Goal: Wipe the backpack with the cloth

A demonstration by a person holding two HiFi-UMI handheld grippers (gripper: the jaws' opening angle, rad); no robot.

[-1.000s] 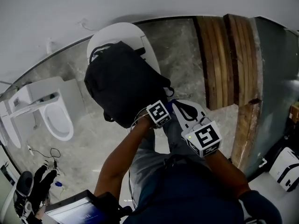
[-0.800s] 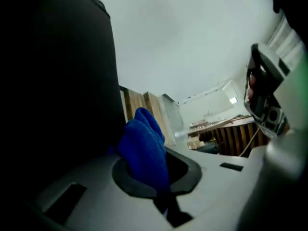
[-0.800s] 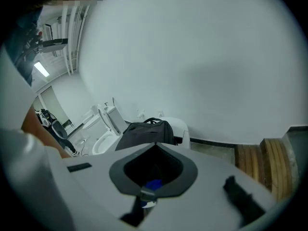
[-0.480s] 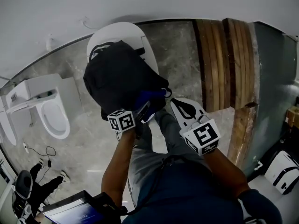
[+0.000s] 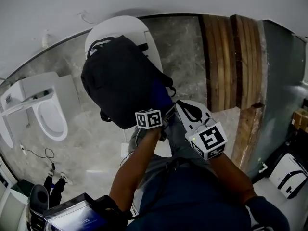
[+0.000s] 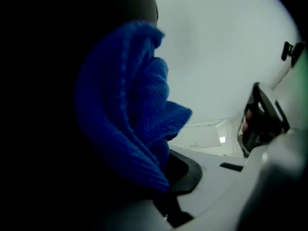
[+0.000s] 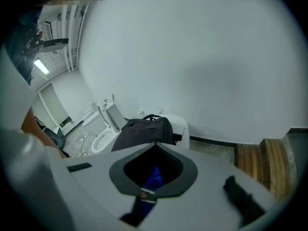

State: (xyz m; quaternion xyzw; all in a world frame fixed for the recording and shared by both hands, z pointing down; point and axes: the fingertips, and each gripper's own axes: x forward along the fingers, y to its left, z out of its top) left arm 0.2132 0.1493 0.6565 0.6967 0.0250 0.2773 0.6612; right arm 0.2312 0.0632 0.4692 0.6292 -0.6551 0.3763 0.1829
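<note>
Backpack (image 5: pixel 120 83): one, black, upper left of centre in the head view, resting on a white rounded stand (image 5: pixel 139 29); contents not visible. Cloth (image 6: pixel 127 100): one, blue, against the backpack's lower right edge. Left gripper (image 6: pixel 163 170): clamped on the cloth. Right gripper (image 7: pixel 154 174): jaws together, right of centre, apart from the backpack. Toilet (image 5: pixel 48 117): one, at the left edge. Change: the left gripper has swung rightward along the backpack's lower edge; the right gripper is unmoved.

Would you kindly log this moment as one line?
left gripper: holds cloth against backpack | right gripper: shut
</note>
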